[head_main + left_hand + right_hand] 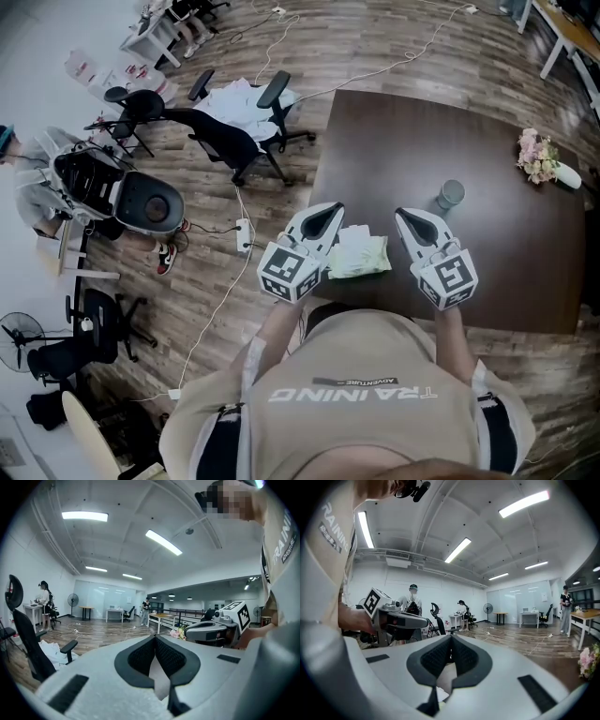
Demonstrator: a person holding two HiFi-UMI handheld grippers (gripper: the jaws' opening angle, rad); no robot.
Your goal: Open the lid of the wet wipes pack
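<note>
The wet wipes pack (360, 253), pale green and soft, lies near the front edge of the dark brown table (506, 253), its lid not discernible from here. My left gripper (330, 210) hangs just left of the pack, pointing away from me, jaws shut with nothing between them. Shut and empty too, my right gripper (406, 215) hovers a little to the right of the pack. In the left gripper view the left gripper (154, 637) has its pads meeting at the tip. The right gripper (451, 637) looks the same in its own view. Neither gripper view shows the pack.
A grey cup (450, 195) stands on the table beyond the right gripper. A small bunch of flowers (539, 157) lies at the far right. Black office chairs (234, 127) and floor cables (246, 234) are left of the table. People stand farther off.
</note>
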